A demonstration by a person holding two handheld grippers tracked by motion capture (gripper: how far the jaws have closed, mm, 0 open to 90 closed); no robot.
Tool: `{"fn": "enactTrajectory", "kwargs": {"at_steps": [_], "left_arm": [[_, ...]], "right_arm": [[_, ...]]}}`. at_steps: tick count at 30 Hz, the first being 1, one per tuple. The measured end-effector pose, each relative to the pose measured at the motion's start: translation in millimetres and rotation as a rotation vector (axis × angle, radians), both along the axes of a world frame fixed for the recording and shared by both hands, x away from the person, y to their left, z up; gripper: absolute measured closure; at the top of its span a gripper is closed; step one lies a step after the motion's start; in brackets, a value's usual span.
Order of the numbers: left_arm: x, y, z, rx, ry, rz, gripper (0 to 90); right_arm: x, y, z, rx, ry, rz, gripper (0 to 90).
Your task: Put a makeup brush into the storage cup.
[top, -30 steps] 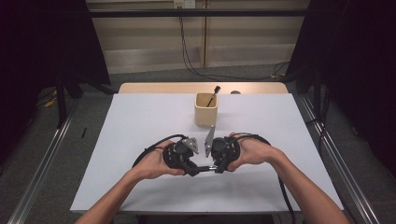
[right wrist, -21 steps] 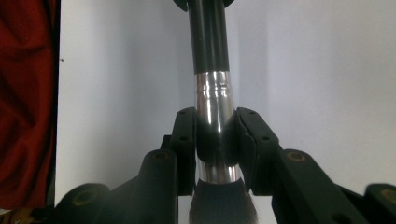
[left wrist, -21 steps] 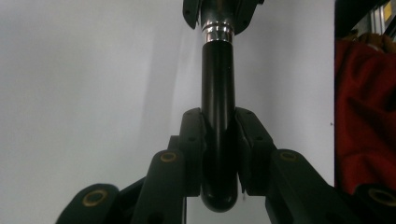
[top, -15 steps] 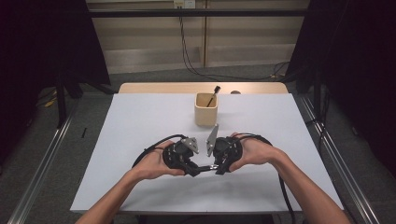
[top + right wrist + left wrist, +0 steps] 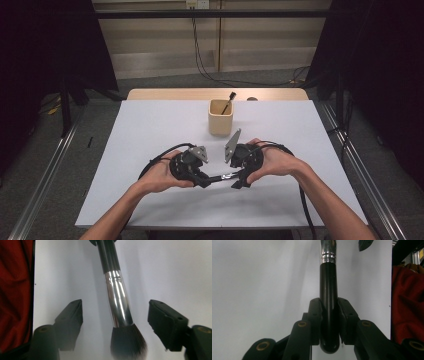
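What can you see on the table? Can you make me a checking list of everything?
Surface: white table, flat.
Job's things: makeup brush, black handle, silver collar, dark bristles; wooden cup holding another brush.
Clutter: nothing seen.
Claws: left claw shut on the brush handle; right claw, jaws just opened, stands apart around the bristle end.
Cables: black cables loop from both claws across the table.
Surroundings: dark curtains, floor rails, wall cables.

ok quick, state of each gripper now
left gripper: shut on the makeup brush handle
right gripper: open, just been opening, brush between its jaws, untouched
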State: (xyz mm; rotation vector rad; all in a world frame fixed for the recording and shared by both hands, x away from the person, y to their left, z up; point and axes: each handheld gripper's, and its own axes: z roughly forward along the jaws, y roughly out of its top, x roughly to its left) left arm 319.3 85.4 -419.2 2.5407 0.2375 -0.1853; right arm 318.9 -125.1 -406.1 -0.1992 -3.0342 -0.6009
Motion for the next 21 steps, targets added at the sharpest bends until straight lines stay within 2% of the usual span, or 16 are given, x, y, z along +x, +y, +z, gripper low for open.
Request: {"fn": "enactTrajectory", "kwargs": {"at_steps": [6, 8, 11, 13, 14, 21], "left_arm": [[1.3, 11.7, 3.0, -0.014, -0.007, 0.023, 74.6], [0.7, 15.2, 2.9, -0.020, -0.005, 0.025, 74.6], [-0.2, 20.7, 3.5, -0.022, -0.013, 0.034, 74.6], [0.4, 24.9, 4.1, -0.027, 0.002, 0.030, 74.6], [-0.3, 26.5, 3.7, -0.031, -0.009, 0.045, 74.6], [1.4, 39.3, 4.0, -0.053, -0.001, 0.083, 74.6]], "right_arm": [[-1.0, -4.9, 0.6, -0.001, -0.003, -0.029, 17.3], [-0.9, -7.0, 0.7, 0.007, -0.012, -0.029, 14.7], [-0.9, -11.3, 1.5, 0.021, -0.021, -0.059, 12.6], [-0.8, -14.2, 1.6, 0.034, -0.025, -0.073, 10.6], [-0.8, -15.6, 1.8, 0.037, -0.025, -0.076, 10.6], [-2.4, -22.5, 0.5, 0.034, -0.021, -0.092, 7.5]]}}
